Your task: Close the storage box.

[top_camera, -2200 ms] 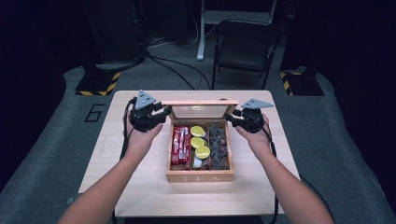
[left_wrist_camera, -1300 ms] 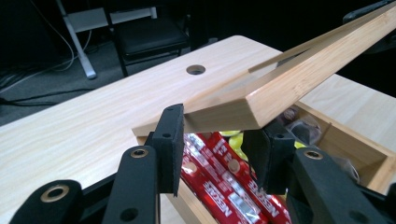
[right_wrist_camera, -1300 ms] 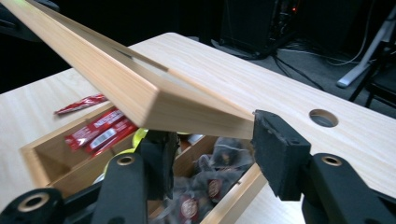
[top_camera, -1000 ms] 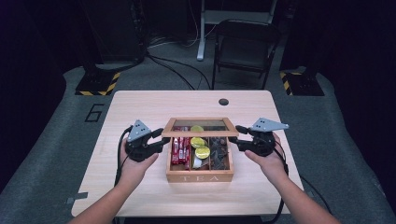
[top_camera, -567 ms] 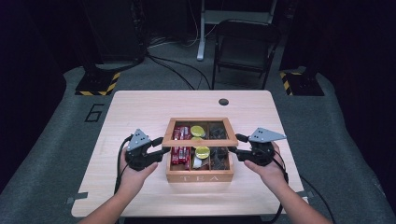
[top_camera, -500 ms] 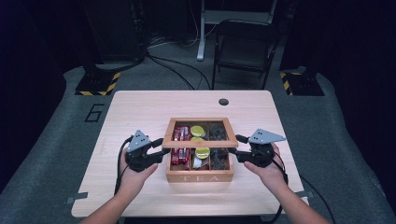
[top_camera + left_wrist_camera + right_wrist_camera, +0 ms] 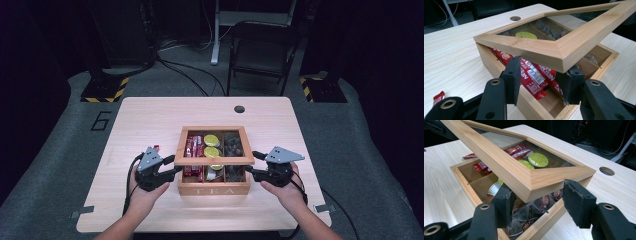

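I note a dark room with grey floor (image 7: 60,165), a folding chair (image 7: 260,50) behind the table and two hazard-striped stand bases beside it. The table (image 7: 150,120) is pale wood with a round cable hole (image 7: 239,109) near its far edge.

On the table, near its front and centre, sits a wooden box (image 7: 214,189) lettered TEA. Its lid (image 7: 214,160), a wood frame around a clear pane, is hinged at the far side and stands slightly raised at the front, tilted over the box.

Inside, the left compartment holds red sachets (image 7: 534,75); the middle one holds green-topped capsules (image 7: 538,160) and a silver one; the right one holds dark wrapped tea bags (image 7: 529,218). One red sachet (image 7: 156,148) lies loose on the table left of the box.

My left gripper (image 7: 541,80) is at the lid's front left corner, fingers apart on either side of that corner; I cannot tell whether they touch it. My right gripper (image 7: 536,201) is at the front right corner, fingers likewise apart, the corner between them.
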Available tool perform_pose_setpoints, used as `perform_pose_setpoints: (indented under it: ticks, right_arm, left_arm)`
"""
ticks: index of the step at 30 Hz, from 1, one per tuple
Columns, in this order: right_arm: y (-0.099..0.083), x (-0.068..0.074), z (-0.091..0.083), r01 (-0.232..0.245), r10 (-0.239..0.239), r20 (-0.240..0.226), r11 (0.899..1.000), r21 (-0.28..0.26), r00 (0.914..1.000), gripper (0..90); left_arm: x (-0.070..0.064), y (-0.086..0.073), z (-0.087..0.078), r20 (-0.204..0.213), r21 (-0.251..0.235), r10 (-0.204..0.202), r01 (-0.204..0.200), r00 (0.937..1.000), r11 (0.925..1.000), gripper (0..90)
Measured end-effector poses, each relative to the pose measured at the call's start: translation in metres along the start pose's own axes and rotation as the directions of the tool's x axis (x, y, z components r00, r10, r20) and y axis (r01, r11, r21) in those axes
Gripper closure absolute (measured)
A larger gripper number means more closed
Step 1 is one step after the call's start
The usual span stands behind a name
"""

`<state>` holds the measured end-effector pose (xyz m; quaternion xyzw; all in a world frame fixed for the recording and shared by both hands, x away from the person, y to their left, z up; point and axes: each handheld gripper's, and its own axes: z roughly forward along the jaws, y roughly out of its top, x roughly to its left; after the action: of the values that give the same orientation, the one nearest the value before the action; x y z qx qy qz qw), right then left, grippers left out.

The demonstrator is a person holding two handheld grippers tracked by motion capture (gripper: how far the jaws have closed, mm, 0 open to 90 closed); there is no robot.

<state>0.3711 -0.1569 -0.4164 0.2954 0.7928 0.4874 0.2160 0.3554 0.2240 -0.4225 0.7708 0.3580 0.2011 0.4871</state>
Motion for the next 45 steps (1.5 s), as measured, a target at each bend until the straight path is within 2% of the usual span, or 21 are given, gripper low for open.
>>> perform_pose_setpoints:
  ticks: [2,6,10,19,23,33,36,39,41,45]
  right_arm:
    - [-0.002,0.001,-0.001,0.020,-0.020,-0.005,1.000,0.004,0.9998,43.9]
    - [-0.004,0.005,-0.003,0.031,-0.031,0.005,1.000,0.001,0.9995,44.1]
    - [-0.006,0.008,-0.004,0.044,-0.045,0.021,0.999,0.001,0.9988,44.1]
    - [-0.013,0.014,-0.005,0.065,-0.065,0.023,0.998,0.011,0.9976,43.6]
    - [-0.017,0.015,-0.004,0.064,-0.065,0.023,0.998,0.021,0.9976,43.3]
    - [-0.027,0.019,-0.004,0.026,-0.026,0.003,0.999,0.046,0.9996,43.6]
    - [-0.030,0.020,-0.003,0.030,-0.030,0.006,0.999,0.042,0.9995,43.4]
    - [-0.035,0.022,-0.002,0.032,-0.032,0.002,0.997,0.066,0.9995,43.2]
    - [-0.037,0.023,0.000,0.030,-0.030,0.003,0.996,0.079,0.9995,42.8]
    - [-0.041,0.024,0.001,0.027,-0.027,0.002,0.996,0.089,0.9996,42.9]
  left_arm:
    - [-0.002,-0.001,-0.001,0.005,0.000,0.010,-0.010,0.9999,0.9999,54.0]
    - [-0.004,-0.003,-0.003,0.009,0.002,0.029,-0.029,0.9995,0.9996,53.6]
    - [-0.005,-0.006,-0.004,0.009,0.004,0.025,-0.025,0.9996,0.9997,53.5]
    - [-0.007,-0.015,-0.002,0.014,0.000,0.011,-0.011,0.9998,0.9999,52.6]
    - [-0.009,-0.019,-0.002,0.011,0.008,0.011,-0.011,0.9999,0.9999,52.4]
    - [-0.010,-0.030,0.000,0.031,0.021,-0.010,0.010,0.9995,0.9997,52.1]
    - [-0.011,-0.035,0.002,0.027,0.027,-0.009,0.009,0.9996,0.9996,52.0]
    - [-0.014,-0.040,0.004,0.032,0.041,-0.019,0.018,0.9993,0.9990,51.5]
    - [-0.015,-0.042,0.004,0.031,0.053,-0.002,0.000,0.9995,0.9986,51.3]
    - [-0.016,-0.045,0.005,0.027,0.051,0.002,-0.003,0.9996,0.9987,49.2]
